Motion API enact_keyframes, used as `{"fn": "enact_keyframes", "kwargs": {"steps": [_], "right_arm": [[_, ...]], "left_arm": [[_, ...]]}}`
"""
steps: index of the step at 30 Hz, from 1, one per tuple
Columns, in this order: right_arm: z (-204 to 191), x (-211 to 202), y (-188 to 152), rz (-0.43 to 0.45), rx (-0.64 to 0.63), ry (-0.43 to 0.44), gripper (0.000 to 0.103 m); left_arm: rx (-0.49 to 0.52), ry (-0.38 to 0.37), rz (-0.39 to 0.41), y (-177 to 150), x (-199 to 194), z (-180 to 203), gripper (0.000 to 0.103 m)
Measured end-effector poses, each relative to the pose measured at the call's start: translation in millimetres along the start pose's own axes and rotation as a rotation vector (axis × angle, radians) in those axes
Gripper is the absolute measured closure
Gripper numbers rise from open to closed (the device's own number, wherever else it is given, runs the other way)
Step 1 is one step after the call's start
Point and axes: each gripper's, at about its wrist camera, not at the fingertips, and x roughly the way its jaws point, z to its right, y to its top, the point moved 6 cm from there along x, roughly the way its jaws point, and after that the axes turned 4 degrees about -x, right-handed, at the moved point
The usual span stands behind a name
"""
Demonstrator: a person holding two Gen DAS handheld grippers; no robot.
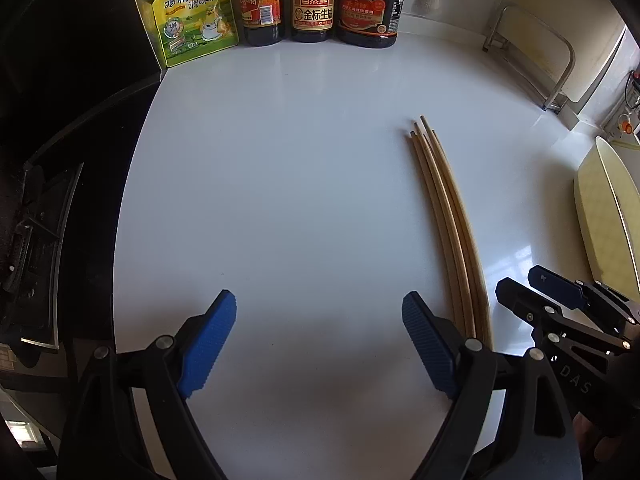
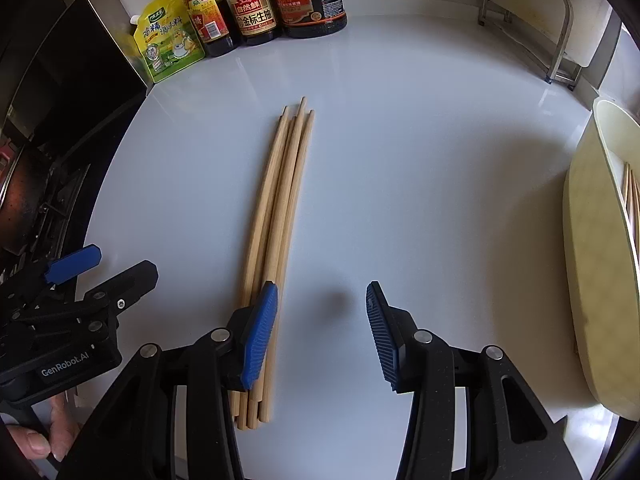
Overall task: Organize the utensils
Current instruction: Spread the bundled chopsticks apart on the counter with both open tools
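Note:
Several wooden chopsticks (image 1: 444, 216) lie bundled side by side on the white counter, tips pointing away; they also show in the right wrist view (image 2: 280, 200). My left gripper (image 1: 320, 340) is open and empty, the chopsticks just right of its right finger. My right gripper (image 2: 322, 332) is open and empty above the counter; its left finger (image 2: 260, 332) overlaps the chopsticks' near ends. A cream utensil holder (image 2: 592, 260) stands at the right edge with thin sticks inside; it also shows in the left wrist view (image 1: 600, 216).
Sauce bottles (image 1: 312, 4) and a yellow seasoning pouch (image 1: 192, 16) line the back of the counter. A metal rack (image 1: 536, 52) stands at back right. A dark stove (image 1: 36, 240) borders the counter's left edge.

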Motion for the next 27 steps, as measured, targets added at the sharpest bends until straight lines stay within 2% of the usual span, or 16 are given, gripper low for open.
{"fn": "enact_keyframes", "kwargs": {"steps": [13, 27], "right_arm": [[-6, 12, 12, -0.016, -0.017, -0.029, 0.059], [18, 11, 8, -0.018, 0.017, -0.052, 0.058]], "left_arm": [[-0.012, -0.034, 0.003, 3, 2, -4, 0.02], [0.013, -0.094, 0.0, 5, 9, 18, 0.02]]}}
